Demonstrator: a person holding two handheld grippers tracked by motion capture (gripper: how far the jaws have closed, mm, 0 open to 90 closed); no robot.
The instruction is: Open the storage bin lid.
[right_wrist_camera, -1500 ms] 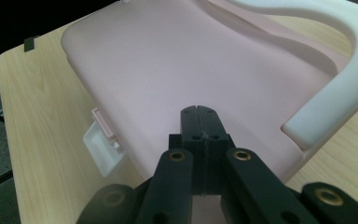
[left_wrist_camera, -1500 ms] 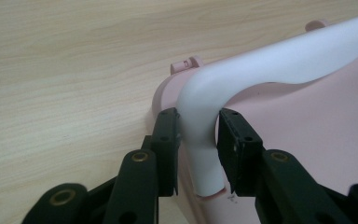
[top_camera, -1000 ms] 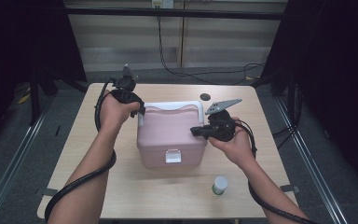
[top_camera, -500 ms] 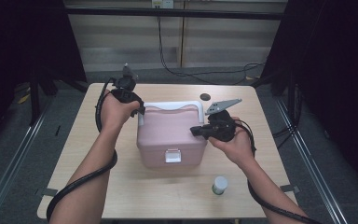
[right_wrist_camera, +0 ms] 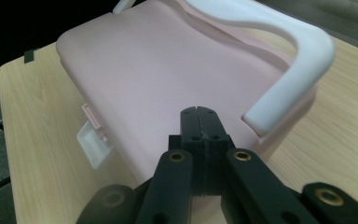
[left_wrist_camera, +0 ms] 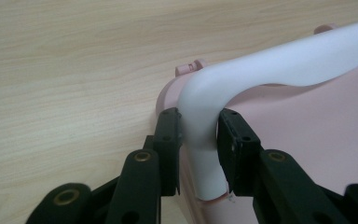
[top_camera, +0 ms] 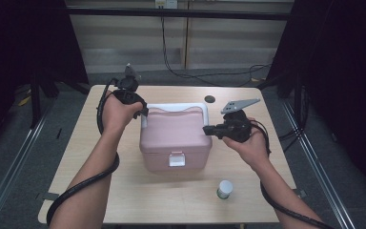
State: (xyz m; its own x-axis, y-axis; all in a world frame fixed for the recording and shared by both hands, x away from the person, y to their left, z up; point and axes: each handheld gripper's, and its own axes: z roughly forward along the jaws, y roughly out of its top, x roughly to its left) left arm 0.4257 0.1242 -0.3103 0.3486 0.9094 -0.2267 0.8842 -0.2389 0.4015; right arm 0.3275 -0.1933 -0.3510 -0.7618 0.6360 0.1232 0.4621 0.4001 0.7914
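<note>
Gripping the white handle (left_wrist_camera: 242,88) of the pink storage box (top_camera: 174,138), the left gripper (left_wrist_camera: 198,140) has its two black jaws set on either side of the handle's lower end, near where that end meets the box body; the pads press on the plastic, so the jaws stand partly closed around it. In the high view this left gripper (top_camera: 140,110) sits at the upper left corner of the box, held in the person's left hand (top_camera: 116,113).

Box position: centre of the frame in the high view, resting on the light wooden table (top_camera: 100,191), lid down, with a white latch (top_camera: 176,159) on the side facing the bottom of the frame. The handle lies folded back along the far edge of the lid.

The right gripper (right_wrist_camera: 199,126) has its jaws fully together with nothing between them; the tips hover low over the pink lid, close to the handle's right end (right_wrist_camera: 279,102). Contact with the lid cannot be confirmed. In the high view the right gripper (top_camera: 209,130) is at the right edge of the box, held in the right hand (top_camera: 248,143).

A small white-capped bottle (top_camera: 225,189) stands on the table toward the lower right, well apart from the box. A dark round hole (top_camera: 210,99) marks the tabletop behind the box.
</note>
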